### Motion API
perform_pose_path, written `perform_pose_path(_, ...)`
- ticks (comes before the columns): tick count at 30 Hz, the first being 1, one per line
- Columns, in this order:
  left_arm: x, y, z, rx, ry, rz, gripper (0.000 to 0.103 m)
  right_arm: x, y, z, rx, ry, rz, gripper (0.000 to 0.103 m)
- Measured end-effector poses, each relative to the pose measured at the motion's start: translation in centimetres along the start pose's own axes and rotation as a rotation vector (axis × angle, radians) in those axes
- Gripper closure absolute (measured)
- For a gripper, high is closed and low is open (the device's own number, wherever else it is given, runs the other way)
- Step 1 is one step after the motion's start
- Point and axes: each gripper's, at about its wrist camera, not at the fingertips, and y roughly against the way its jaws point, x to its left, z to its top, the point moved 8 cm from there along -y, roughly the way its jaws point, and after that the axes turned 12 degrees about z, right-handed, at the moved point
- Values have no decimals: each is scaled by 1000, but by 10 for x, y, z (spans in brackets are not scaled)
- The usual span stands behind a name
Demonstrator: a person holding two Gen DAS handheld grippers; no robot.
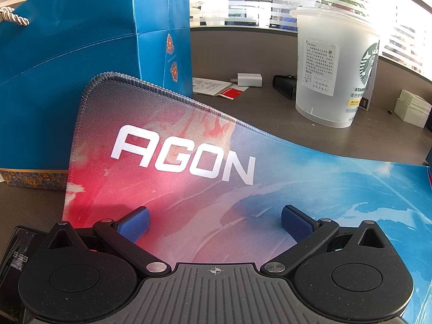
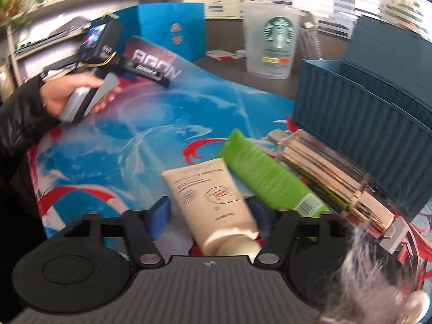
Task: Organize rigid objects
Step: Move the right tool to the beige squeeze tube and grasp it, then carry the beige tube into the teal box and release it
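A cream tube (image 2: pixel 213 202) lies on the AGON mouse mat (image 2: pixel 162 124) with its cap toward the camera, between the blue pads of my right gripper (image 2: pixel 209 216). A strip of mat shows between the left pad and the tube, so the jaws are not clamped. A green tube (image 2: pixel 259 167) and a gold-and-clear cosmetic stick (image 2: pixel 329 178) lie to its right, beside a teal ribbed organizer box (image 2: pixel 351 113). My left gripper (image 1: pixel 214 224) hangs open over the mat (image 1: pixel 189 189) with nothing between its pads. In the right wrist view a hand holds it (image 2: pixel 151 77).
A frosted Starbucks cup (image 1: pixel 332 67) and a blue paper bag (image 1: pixel 67 67) stand behind the mat. A white charger (image 1: pixel 249 79), a black case (image 1: pixel 283 89) and a white box (image 1: pixel 411 108) sit on the desk. A phone (image 1: pixel 16 253) lies lower left. A grey fluffy item (image 2: pixel 378 270) is lower right.
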Motion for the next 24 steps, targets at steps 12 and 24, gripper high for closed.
perform_pose_path(12,1,0,0,0,0,0,0,2,3,4,-27,-39,-28,59)
perform_pose_path(24,0,0,0,0,0,0,0,-3,13,15,-121,-112,5,60)
